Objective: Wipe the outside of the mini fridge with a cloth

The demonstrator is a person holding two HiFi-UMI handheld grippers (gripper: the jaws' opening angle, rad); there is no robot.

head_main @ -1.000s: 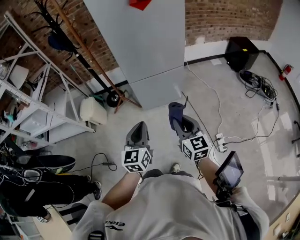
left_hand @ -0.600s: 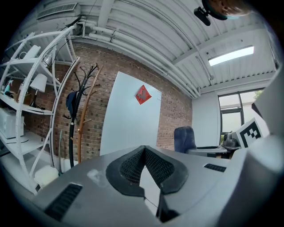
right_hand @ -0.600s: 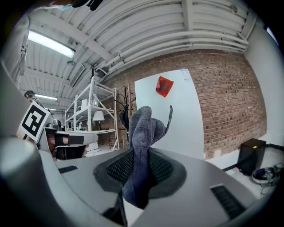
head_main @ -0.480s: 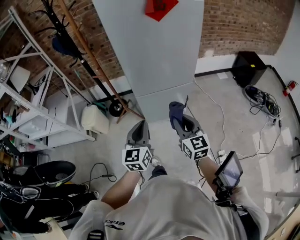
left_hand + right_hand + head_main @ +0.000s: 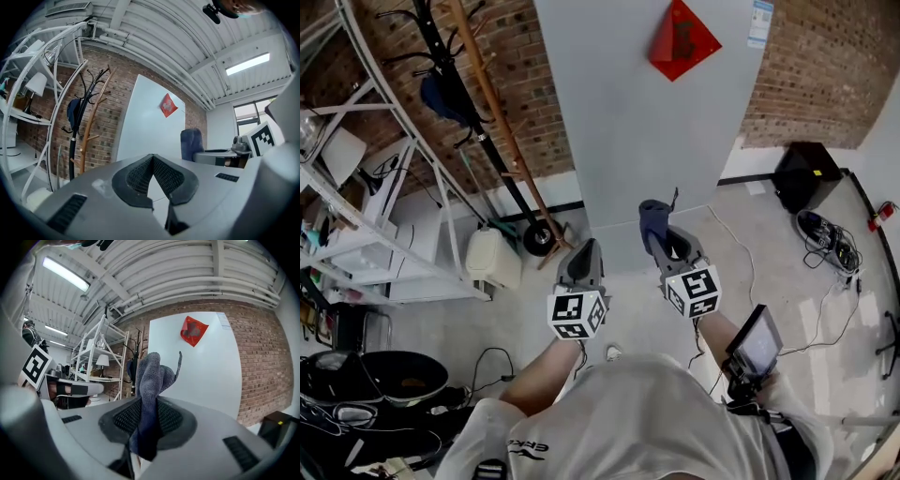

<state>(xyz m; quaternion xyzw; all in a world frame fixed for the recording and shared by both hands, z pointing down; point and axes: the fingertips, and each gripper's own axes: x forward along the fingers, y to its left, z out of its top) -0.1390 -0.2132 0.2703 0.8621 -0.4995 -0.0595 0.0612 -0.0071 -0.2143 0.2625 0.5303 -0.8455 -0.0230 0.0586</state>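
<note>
1. The pale fridge (image 5: 637, 141) stood at 12 o'clock against a brick wall (image 5: 806, 66), with a red sticker (image 5: 684, 39) on its front.
2. The right gripper (image 5: 664, 240), at 1 o'clock, pinched a blue cloth (image 5: 652, 217) in front of the fridge.
3. The left gripper (image 5: 582, 261), at 11 o'clock, had its jaws pressed together on nothing.
4. A coat rack (image 5: 86, 140) stood at 10 o'clock and white shelving (image 5: 366, 251) at 9.

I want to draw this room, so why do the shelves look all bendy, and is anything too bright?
Left gripper view: the wide lens bows the white shelf into curves, the corners go black, and the ceiling lamp glares white. Right gripper view: same bending, yet the cloth in the claw looks fairly sharp. Head view: the fridge sides lean inward lower down.
</note>
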